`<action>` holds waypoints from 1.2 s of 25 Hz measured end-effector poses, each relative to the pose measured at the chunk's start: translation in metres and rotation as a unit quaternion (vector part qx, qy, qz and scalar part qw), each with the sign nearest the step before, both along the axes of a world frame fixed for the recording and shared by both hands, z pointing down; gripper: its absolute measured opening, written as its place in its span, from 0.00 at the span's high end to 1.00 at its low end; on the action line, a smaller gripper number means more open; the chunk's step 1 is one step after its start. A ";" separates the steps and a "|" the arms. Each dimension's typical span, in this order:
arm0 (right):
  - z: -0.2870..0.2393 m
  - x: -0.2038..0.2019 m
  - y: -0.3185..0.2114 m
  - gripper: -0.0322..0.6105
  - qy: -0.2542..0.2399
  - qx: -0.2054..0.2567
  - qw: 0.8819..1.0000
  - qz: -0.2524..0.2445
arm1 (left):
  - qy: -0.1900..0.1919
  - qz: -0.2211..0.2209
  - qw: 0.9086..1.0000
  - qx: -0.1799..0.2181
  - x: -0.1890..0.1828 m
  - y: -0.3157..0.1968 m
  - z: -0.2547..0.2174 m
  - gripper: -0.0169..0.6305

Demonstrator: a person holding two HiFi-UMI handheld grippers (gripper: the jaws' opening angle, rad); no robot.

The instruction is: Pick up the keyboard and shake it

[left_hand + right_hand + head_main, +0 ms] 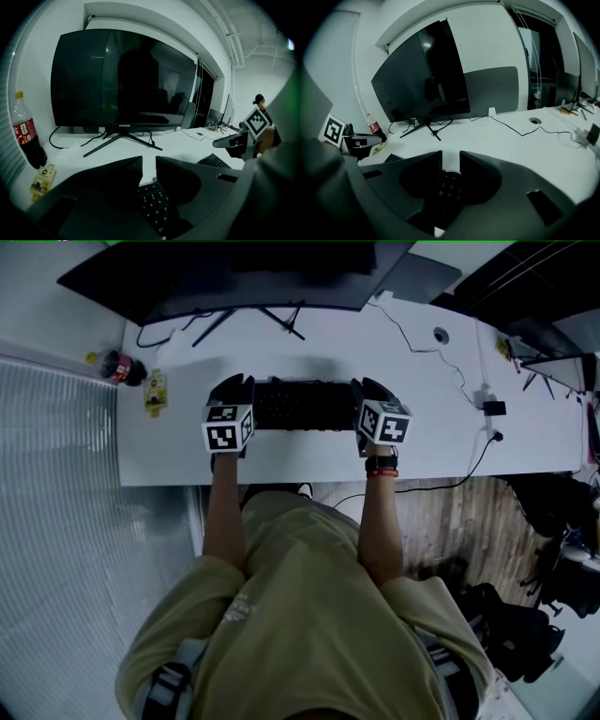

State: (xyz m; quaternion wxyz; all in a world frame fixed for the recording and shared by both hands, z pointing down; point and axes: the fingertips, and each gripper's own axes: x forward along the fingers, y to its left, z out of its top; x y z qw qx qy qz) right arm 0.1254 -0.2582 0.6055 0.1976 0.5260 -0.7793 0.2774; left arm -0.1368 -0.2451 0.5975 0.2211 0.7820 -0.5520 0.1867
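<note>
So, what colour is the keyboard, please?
The keyboard is black; the head view shows it best.

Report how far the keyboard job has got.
Done: left gripper and right gripper sit at either end of the keyboard. In hand: both jaws stand slightly apart above its keys, not gripping. To do: close on it, lift it off the desk, shake it.

White desk (281, 460) against a white wall (42, 56), wood-plank floor (441, 521) below, ribbed pale panel (56, 521) alongside
</note>
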 end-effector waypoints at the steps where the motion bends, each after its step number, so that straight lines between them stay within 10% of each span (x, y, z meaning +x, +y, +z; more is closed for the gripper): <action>1: 0.003 0.002 -0.001 0.74 0.001 -0.002 1.000 0.000 | -0.003 0.003 1.000 -0.010 -0.001 0.000 0.006 0.79; 15: 0.046 0.034 0.002 0.48 0.039 -0.055 0.997 -0.039 | -0.025 0.035 0.992 -0.122 -0.030 0.007 0.066 0.51; 22: 0.066 0.059 0.007 0.43 0.047 -0.081 0.995 -0.017 | 0.048 -0.010 0.982 -0.182 -0.047 0.010 0.091 0.39; 30: 0.079 0.071 0.001 0.40 0.067 -0.089 0.994 -0.008 | 0.039 0.008 0.985 -0.169 -0.046 0.003 0.097 0.37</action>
